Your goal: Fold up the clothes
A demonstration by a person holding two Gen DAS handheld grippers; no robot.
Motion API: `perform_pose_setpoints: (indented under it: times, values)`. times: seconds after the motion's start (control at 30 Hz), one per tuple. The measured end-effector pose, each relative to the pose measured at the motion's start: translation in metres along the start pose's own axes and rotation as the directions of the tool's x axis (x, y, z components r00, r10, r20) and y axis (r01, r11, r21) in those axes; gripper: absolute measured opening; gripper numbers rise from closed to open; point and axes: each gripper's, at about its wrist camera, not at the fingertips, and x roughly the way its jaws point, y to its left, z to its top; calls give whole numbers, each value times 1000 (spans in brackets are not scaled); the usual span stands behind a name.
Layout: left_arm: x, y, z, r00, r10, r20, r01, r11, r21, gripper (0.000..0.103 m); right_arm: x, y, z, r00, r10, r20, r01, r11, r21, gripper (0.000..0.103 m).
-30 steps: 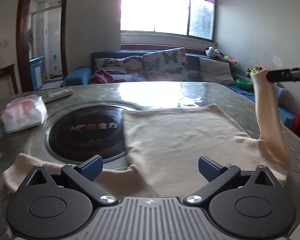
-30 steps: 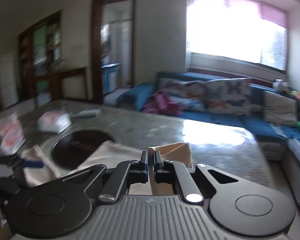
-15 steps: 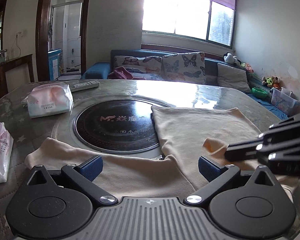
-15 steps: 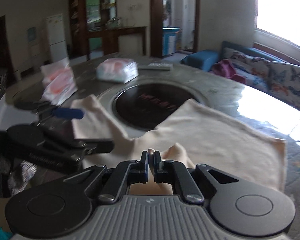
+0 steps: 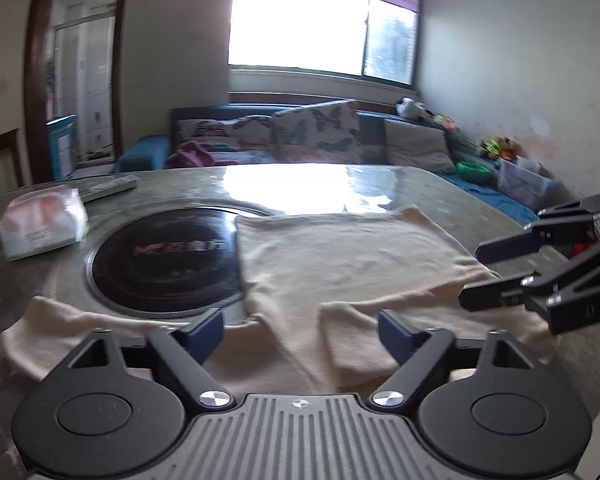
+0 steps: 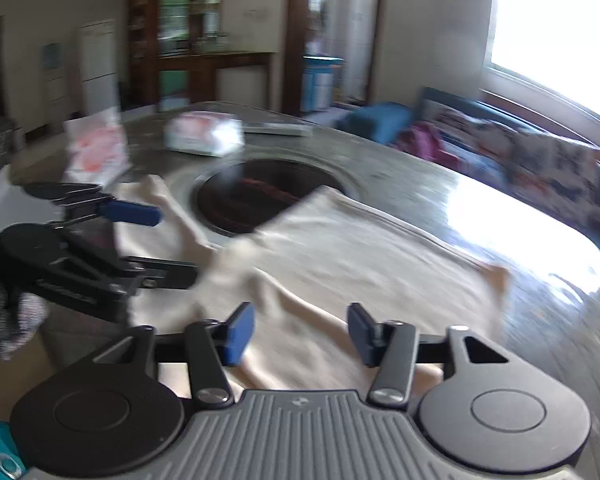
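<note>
both tools wide open, empty: left tool point(image 5: 300, 330); right tool point(image 6: 300, 334); over beige shirt point(image 5: 340, 256)

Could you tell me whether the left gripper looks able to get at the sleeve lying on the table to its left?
Probably yes: the left gripper is open, and the sleeve lies flat, uncovered, just left of its fingers.

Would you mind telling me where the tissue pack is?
In the left wrist view, the tissue pack sits far left on the table, beside the black hob.
</note>
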Motion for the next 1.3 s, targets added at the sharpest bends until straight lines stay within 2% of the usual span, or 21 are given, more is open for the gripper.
perform_pose_setpoints:
  times: [0.17, 0.27, 0.37, 0.47, 0.53, 0.6, 0.67, 0.73, 0.8, 0.9, 1.03, 1.2, 1.3]
  values:
    - [17, -22, -4, 999, -21, -32, 24, 996, 80, 73, -18, -25, -30, 995, -92, -32, 95, 993, 67, 77]
    - [28, -28, -6, 997, -27, -68, 34, 995, 94, 64, -28, -34, -52, 988, -142, -57, 146, 986, 77, 82]
    - [36, -29, -10, 995, -19, -102, 28, 996, 85, 63, -33, -37, -64, 984, -163, -70, 168, 983, 77, 85]
    - [40, -31, -13, 992, -28, -127, 40, 996, 86, 49, -34, -38, -74, 982, -172, -80, 178, 980, 87, 87]
    - [40, -35, -13, 992, -29, -125, 41, 994, 99, 44, -32, -39, -80, 981, -175, -83, 182, 979, 91, 88]
    - [40, -38, -13, 992, -25, -121, 38, 993, 113, 28, -27, -37, -82, 980, -178, -85, 185, 979, 86, 89]
    - [39, -38, -10, 992, -22, -121, 35, 993, 112, 19, -25, -34, -83, 980, -181, -82, 187, 979, 78, 90]
    - [37, -36, -4, 992, -28, -122, 40, 994, 99, 15, -23, -31, -84, 980, -185, -73, 190, 980, 64, 92]
    - [33, -37, 5, 994, -35, -107, 46, 994, 101, 11, -22, -28, -84, 979, -193, -61, 196, 979, 52, 95]
    - [26, -41, 26, 996, -59, -71, 67, 992, 108, 10, -20, -25, -82, 979, -199, -42, 201, 978, 46, 96]
    - [17, -54, 68, 995, -104, -7, 104, 983, 152, 9, -15, -23, -80, 977, -210, -23, 211, 976, 52, 97]
    - [8, -78, 118, 981, -182, 72, 163, 963, 217, 9, -10, -24, -80, 969, -245, 1, 245, 967, 70, 97]
    - [5, -90, 134, 973, -203, 109, 170, 952, 253, 9, -12, -27, -80, 958, -287, 17, 285, 956, 72, 98]
